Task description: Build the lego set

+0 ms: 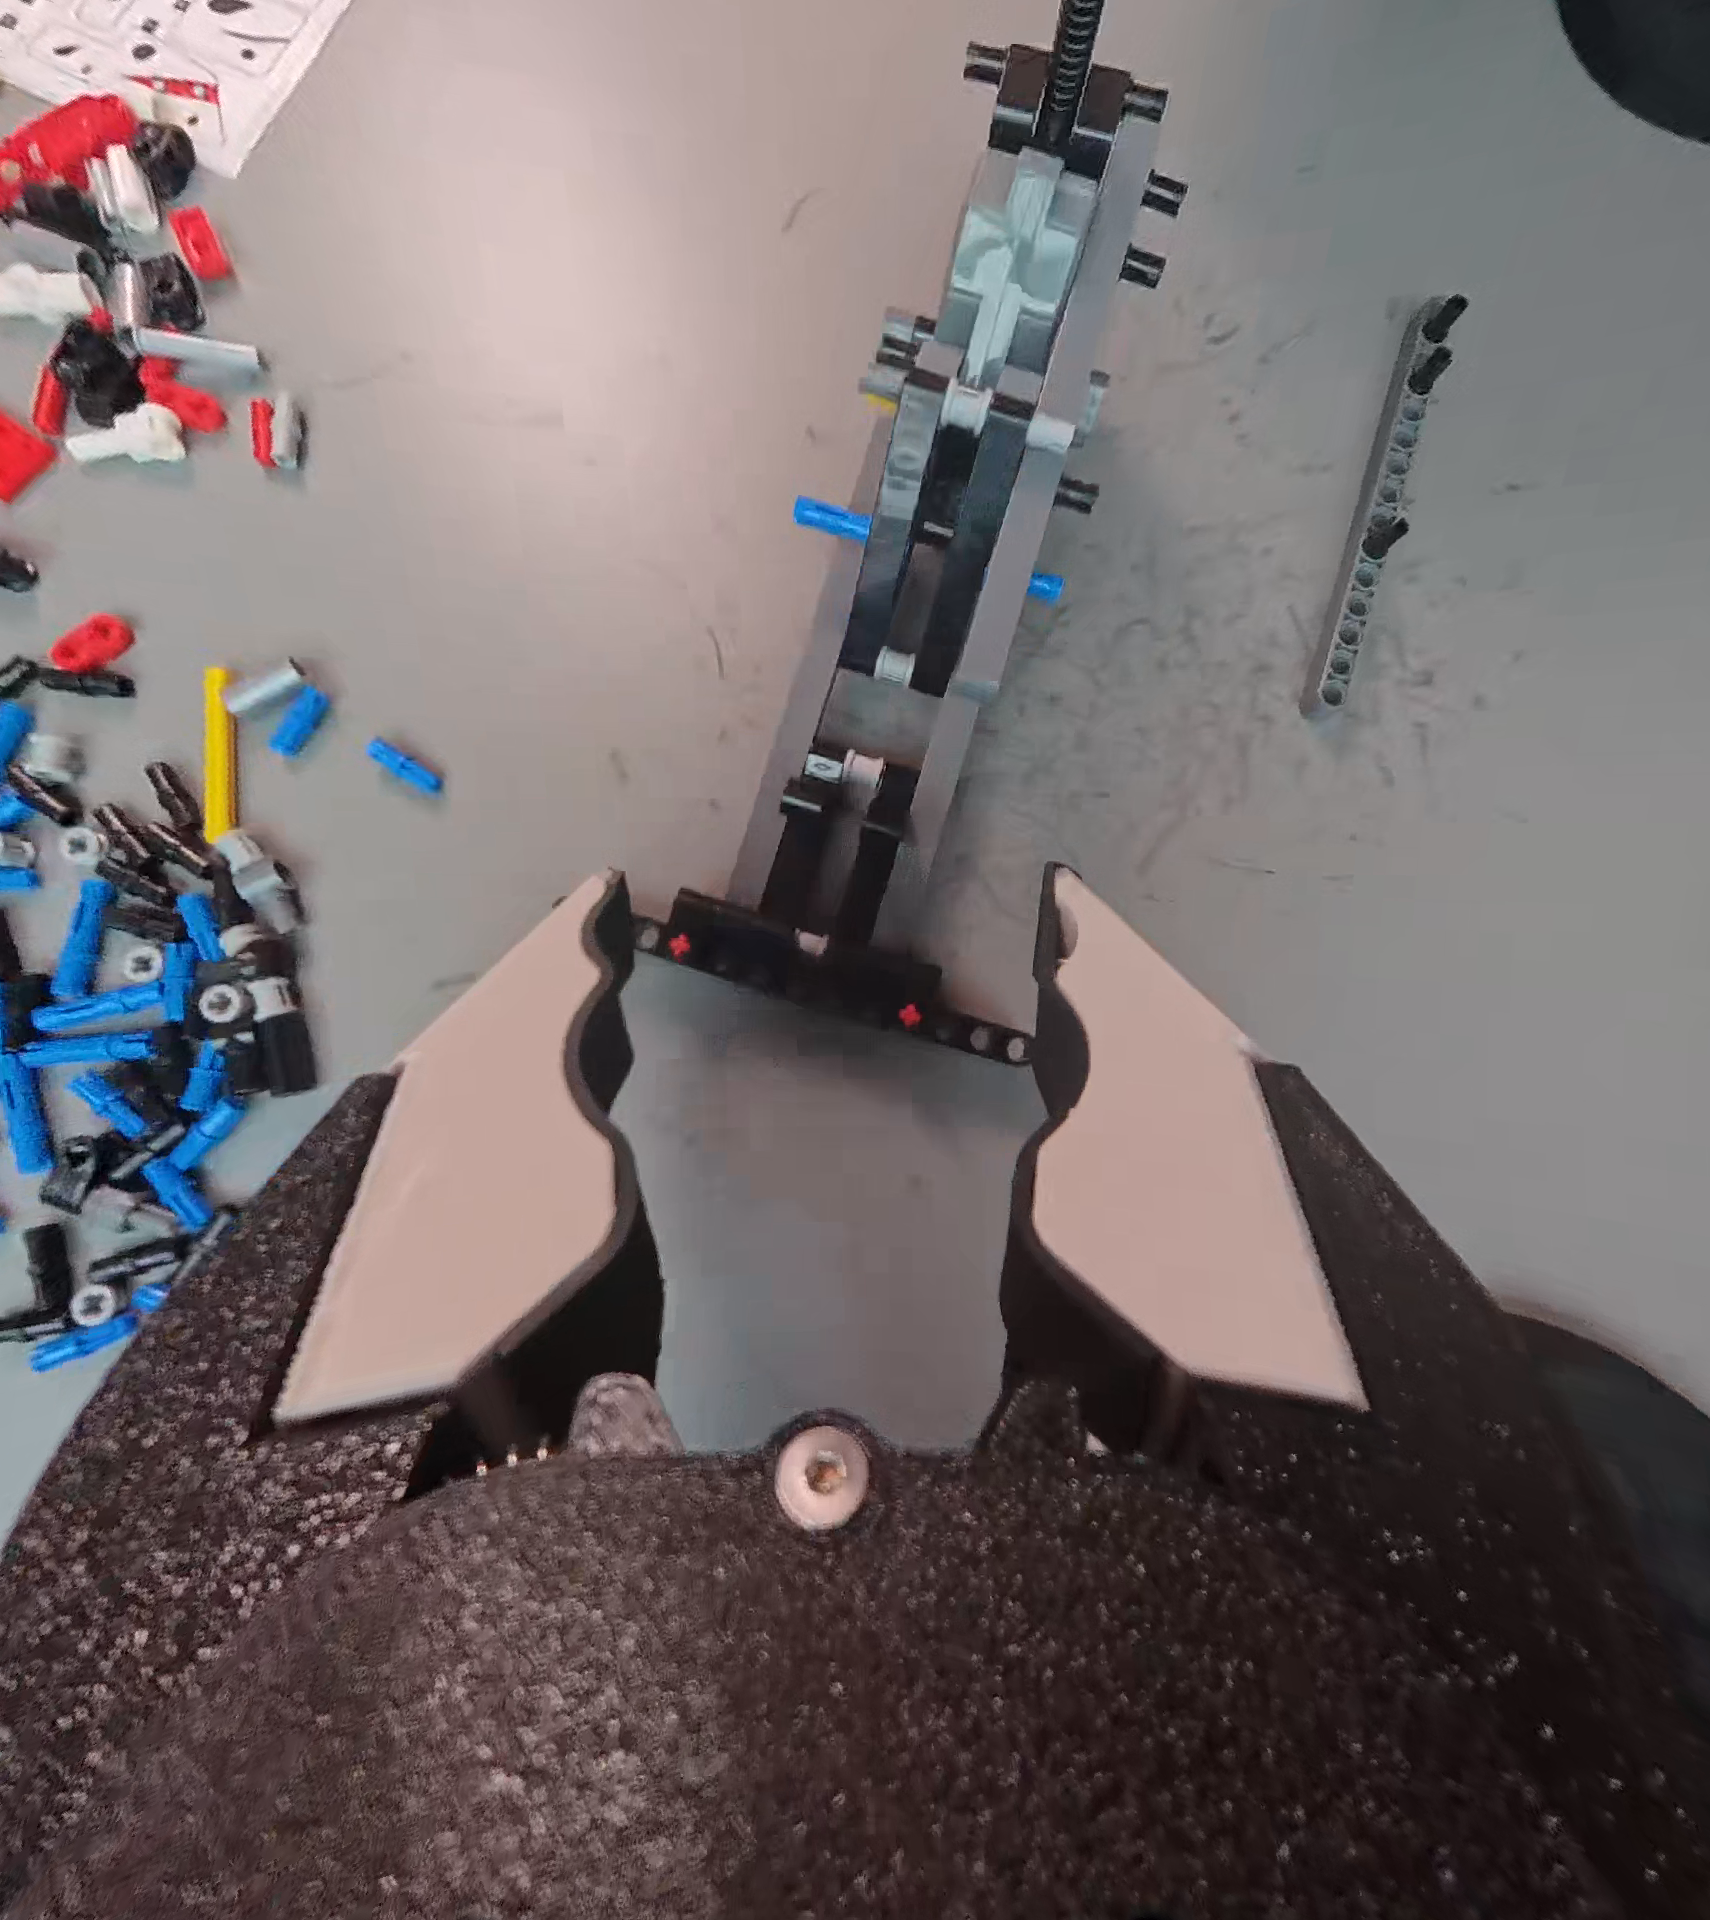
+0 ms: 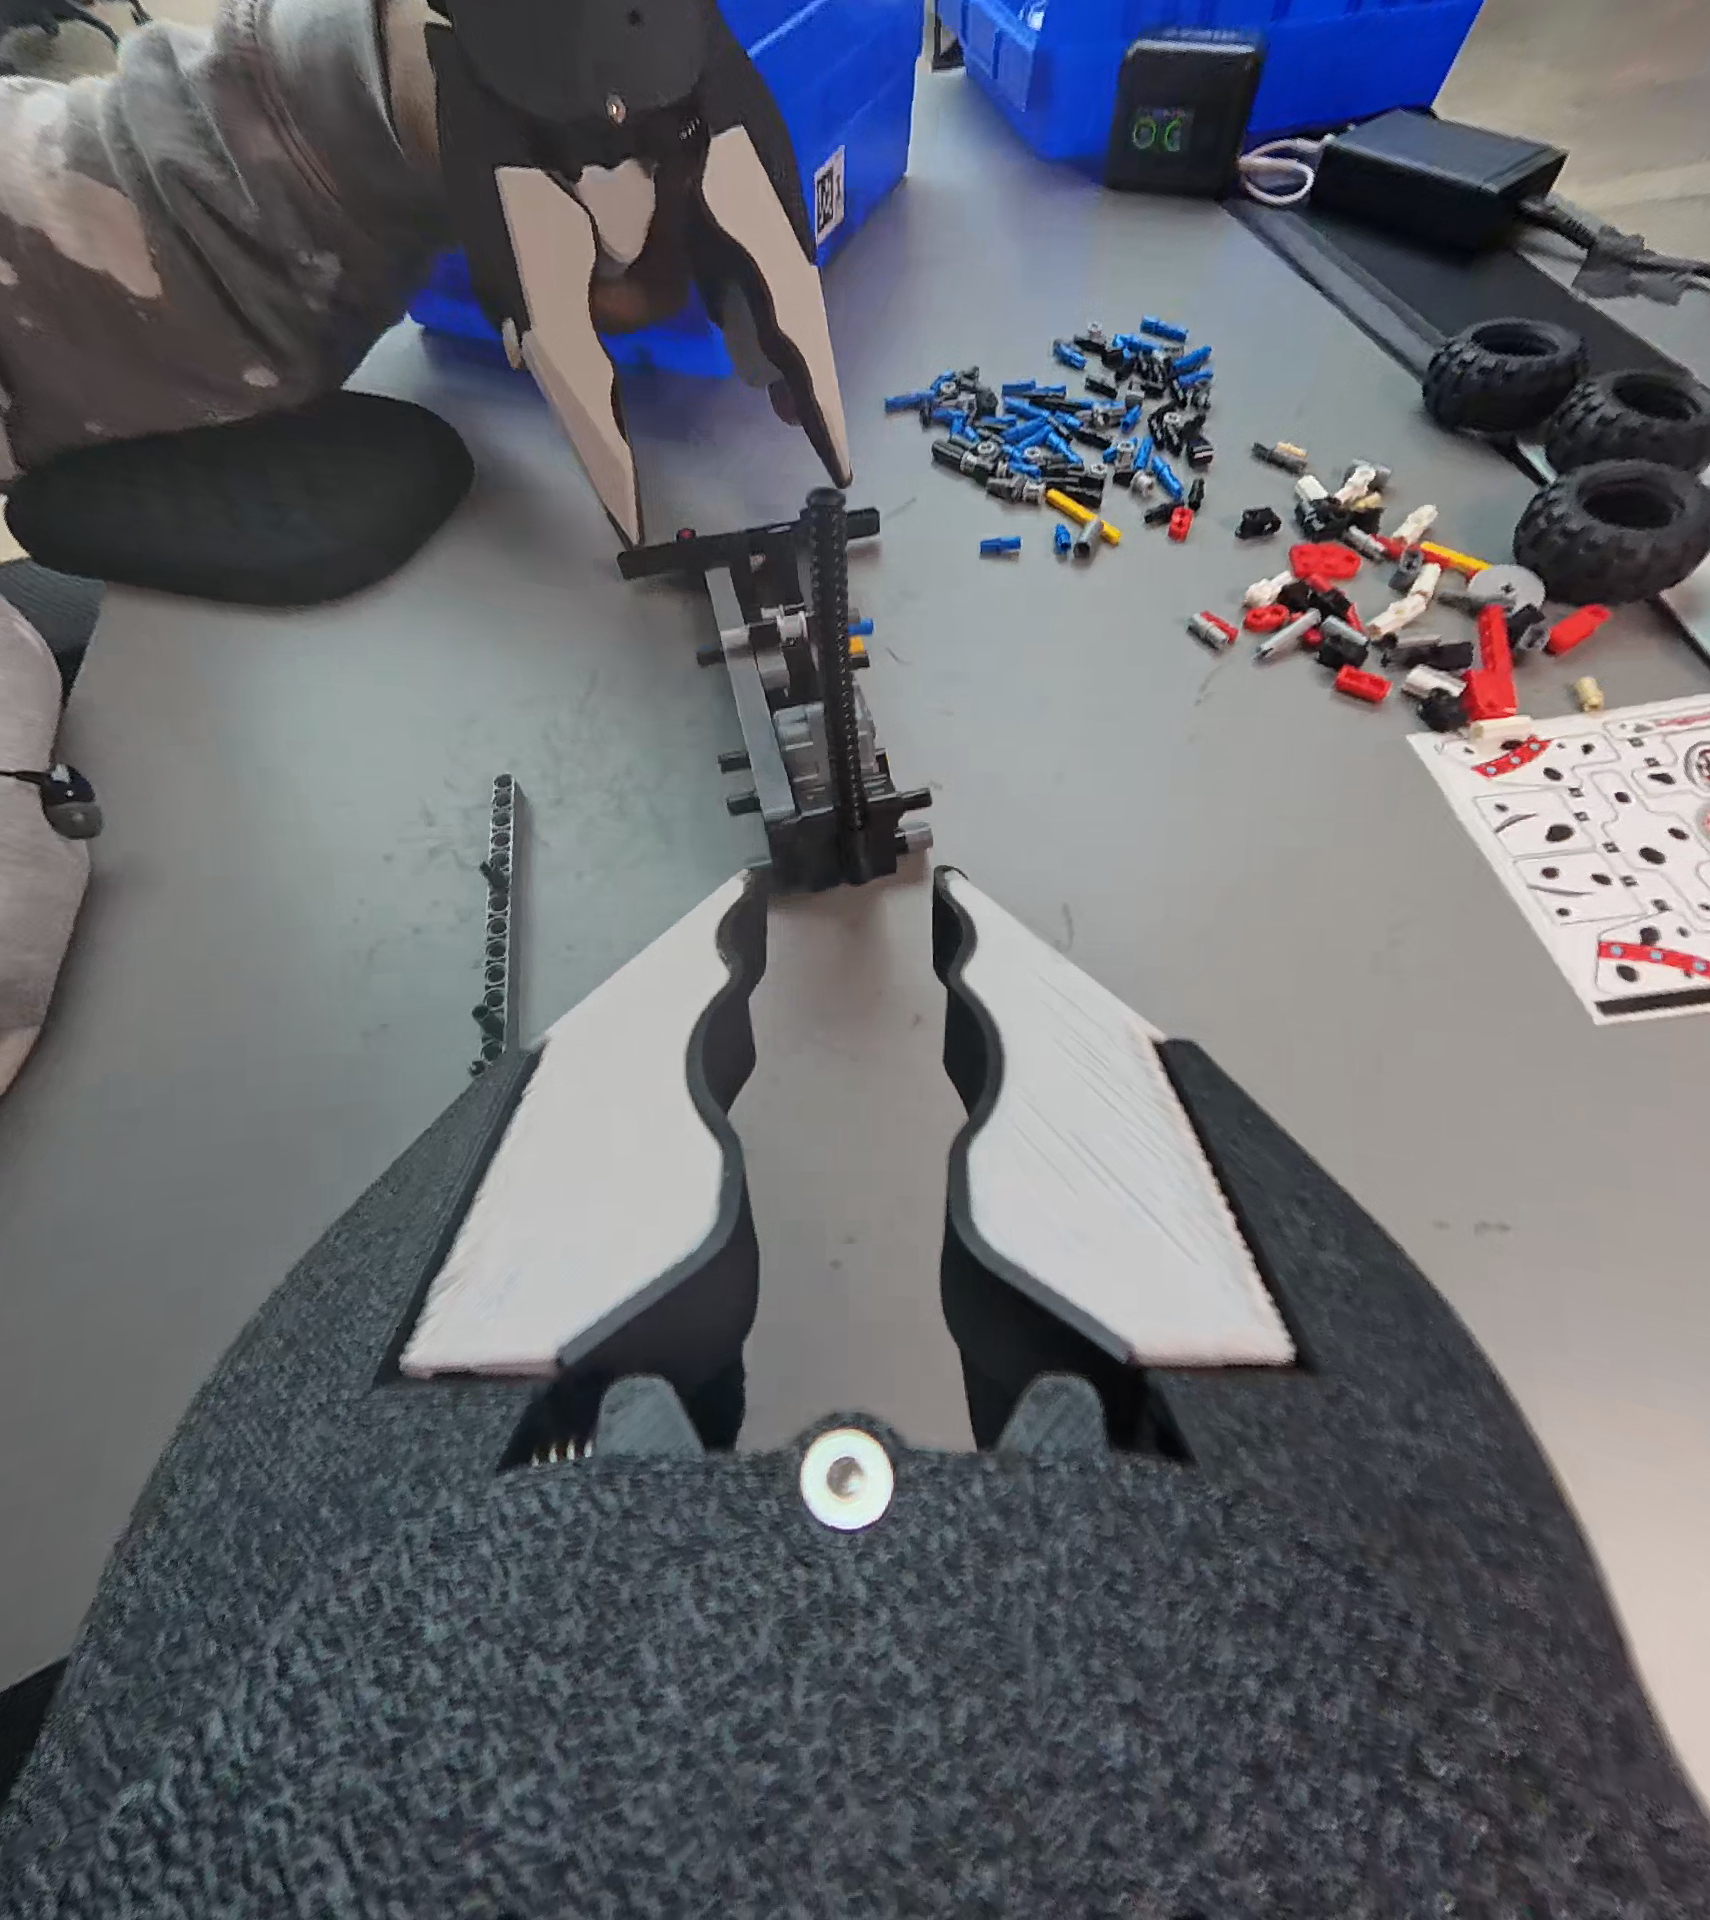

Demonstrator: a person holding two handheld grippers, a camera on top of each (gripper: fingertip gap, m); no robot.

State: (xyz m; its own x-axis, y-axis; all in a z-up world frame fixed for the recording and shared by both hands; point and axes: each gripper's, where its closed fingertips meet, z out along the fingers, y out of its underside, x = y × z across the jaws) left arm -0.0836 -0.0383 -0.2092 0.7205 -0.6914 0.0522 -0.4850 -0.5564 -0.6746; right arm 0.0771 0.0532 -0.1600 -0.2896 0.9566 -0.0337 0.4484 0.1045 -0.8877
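Note:
A long grey and black lego assembly [image 1: 965, 540] lies flat on the grey table [image 1: 518, 416], with a black threaded rod along its top [image 2: 835, 665]. My left gripper [image 1: 832, 890] is open wide. Its fingertips straddle the black cross beam [image 1: 830, 982] at the assembly's near end without pressing on it. In the right wrist view the left gripper [image 2: 737, 509] hovers just over that beam. My right gripper [image 2: 846, 883] is open and empty, its tips just short of the assembly's other end [image 2: 830, 831].
A loose long grey beam with black pins [image 1: 1381, 520] lies beside the assembly [image 2: 500, 914]. Piles of blue and black pins [image 2: 1069, 426] and red, white and black parts [image 2: 1402, 623], black tyres [image 2: 1620, 520], a sticker sheet [image 2: 1640, 852], blue bins [image 2: 830, 104], a sleeve [image 2: 103, 239].

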